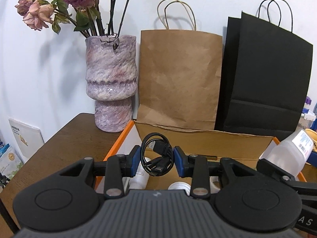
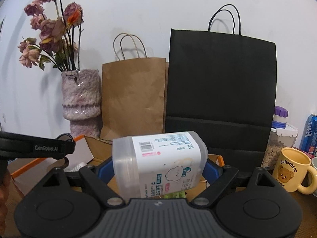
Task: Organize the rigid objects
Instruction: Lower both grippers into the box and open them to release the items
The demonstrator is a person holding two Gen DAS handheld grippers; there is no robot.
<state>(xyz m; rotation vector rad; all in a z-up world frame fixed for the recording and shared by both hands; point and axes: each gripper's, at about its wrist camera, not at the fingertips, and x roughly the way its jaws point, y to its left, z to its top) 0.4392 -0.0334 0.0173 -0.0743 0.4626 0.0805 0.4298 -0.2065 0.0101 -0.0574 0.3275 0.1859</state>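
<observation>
The left gripper (image 1: 157, 161) is clamped on a coiled black USB cable (image 1: 156, 156), its blue pads (image 1: 135, 160) pressing the bundle from either side. The cable hangs above an open cardboard box with orange edges (image 1: 126, 128); inside the box, below the jaws, lie a white bottle (image 1: 141, 175) and what looks like a white bulb or cap (image 1: 179, 186), though the gripper body hides most of it.

The right gripper (image 2: 159, 168) has its jaws spread wide around a translucent plastic container with a white printed label (image 2: 158, 158), held tilted with its blue pads (image 2: 104, 170) against both sides. In the left wrist view this same container appears at 3 o'clock, over the box's right edge. In the right wrist view the left gripper's black body reaches in at 9 o'clock.

Against the white wall (image 1: 208, 4) stand a mottled purple vase of dried roses (image 1: 111, 79) at 11 o'clock of the box, a brown paper bag (image 1: 180, 75) at 12 o'clock, and a black paper bag (image 1: 265, 75) at 1 o'clock. On the brown wooden table (image 1: 65, 144), at 3 o'clock of the right view, sit a yellow bear mug (image 2: 291, 170), a clear seed jar with a purple lid (image 2: 279, 138) and a blue can (image 2: 311, 132).
</observation>
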